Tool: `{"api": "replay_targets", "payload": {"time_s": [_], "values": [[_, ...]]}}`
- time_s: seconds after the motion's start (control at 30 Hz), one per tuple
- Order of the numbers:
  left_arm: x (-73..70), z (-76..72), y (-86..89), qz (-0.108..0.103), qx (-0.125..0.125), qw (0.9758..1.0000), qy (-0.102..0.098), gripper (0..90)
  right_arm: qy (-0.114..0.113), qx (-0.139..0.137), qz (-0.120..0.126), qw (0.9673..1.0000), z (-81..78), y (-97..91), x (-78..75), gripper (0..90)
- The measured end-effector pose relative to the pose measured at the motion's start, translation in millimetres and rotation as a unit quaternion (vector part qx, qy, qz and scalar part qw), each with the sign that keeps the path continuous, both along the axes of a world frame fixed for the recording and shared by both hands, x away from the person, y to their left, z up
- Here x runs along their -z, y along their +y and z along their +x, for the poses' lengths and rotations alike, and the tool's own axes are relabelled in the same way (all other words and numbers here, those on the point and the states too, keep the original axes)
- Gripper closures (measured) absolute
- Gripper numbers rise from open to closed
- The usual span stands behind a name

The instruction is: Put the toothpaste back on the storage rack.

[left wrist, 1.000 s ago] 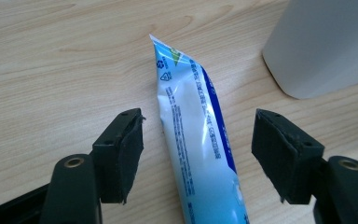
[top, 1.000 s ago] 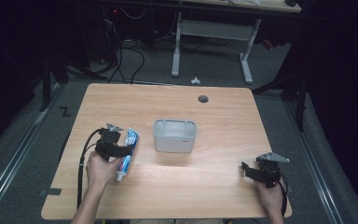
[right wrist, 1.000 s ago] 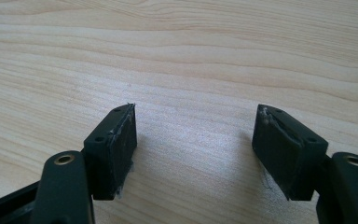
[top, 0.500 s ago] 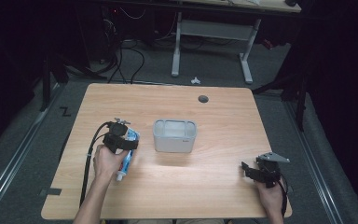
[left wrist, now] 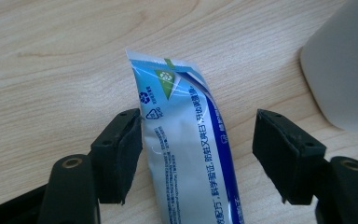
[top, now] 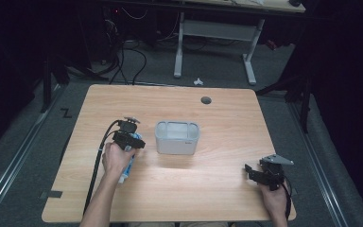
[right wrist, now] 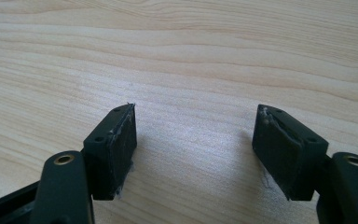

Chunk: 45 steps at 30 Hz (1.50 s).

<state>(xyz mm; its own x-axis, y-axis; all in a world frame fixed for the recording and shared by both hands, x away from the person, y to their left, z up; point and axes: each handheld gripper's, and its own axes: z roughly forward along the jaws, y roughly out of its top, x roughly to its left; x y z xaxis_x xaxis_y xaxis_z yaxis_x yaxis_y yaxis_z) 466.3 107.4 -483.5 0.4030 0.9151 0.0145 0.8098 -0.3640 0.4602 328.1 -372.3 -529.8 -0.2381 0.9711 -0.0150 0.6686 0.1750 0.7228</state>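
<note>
You are straddling the toothpaste tube point(left wrist: 186, 154) with your left gripper point(left wrist: 198, 144), jaws just narrowing, not yet clamping; it lies toward the table's point(top: 227, 118) left edge. Grasping remains. Your right gripper point(right wrist: 196, 140) is gaping, empty.

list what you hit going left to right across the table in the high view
left gripper over the blue and white tube → grey bin → right gripper
</note>
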Motion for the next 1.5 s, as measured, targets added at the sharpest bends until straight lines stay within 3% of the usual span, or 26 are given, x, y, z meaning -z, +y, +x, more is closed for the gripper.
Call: {"api": "replay_targets", "payload": {"time_s": [0.17,0.3,0.6,0.8,1.13,1.27,1.33,1.5], "values": [[7.2,4.9,-1.2,0.012,-0.01,0.9998,0.012,36.0,0.0,-0.001,0.0,1.0,-0.1,0.1,0.0,30.7],[10.9,5.0,-2.7,0.03,-0.009,0.9995,0.009,42.0,0.001,-0.001,0.0,1.0,-0.4,0.3,-0.1,30.7],[11.2,8.1,1.4,0.014,-0.014,0.9996,0.021,43.9,0.001,-0.001,0.0,1.0,-0.4,0.3,0.0,30.7],[10.3,9.4,-0.9,0.03,-0.009,0.9992,0.027,46.0,0.001,-0.001,0.0,1.0,-0.4,0.3,0.0,30.7],[8.8,12.1,2.8,0.021,-0.02,0.9987,0.041,48.9,0.001,-0.001,0.0,1.0,-0.4,0.4,0.0,30.7],[9.2,11.7,3.8,0.034,-0.021,0.9981,0.047,53.3,0.001,-0.001,0.0,1.0,-0.4,0.3,0.0,30.7],[9.2,11.6,7.9,0.023,-0.025,0.9981,0.051,54.5,0.001,-0.001,0.001,1.0,-0.4,0.3,0.0,30.7],[8.7,11.6,7.9,0.024,-0.026,0.9981,0.05,56.0,0.001,-0.001,0.001,1.0,-0.4,0.4,0.0,30.7]]}}
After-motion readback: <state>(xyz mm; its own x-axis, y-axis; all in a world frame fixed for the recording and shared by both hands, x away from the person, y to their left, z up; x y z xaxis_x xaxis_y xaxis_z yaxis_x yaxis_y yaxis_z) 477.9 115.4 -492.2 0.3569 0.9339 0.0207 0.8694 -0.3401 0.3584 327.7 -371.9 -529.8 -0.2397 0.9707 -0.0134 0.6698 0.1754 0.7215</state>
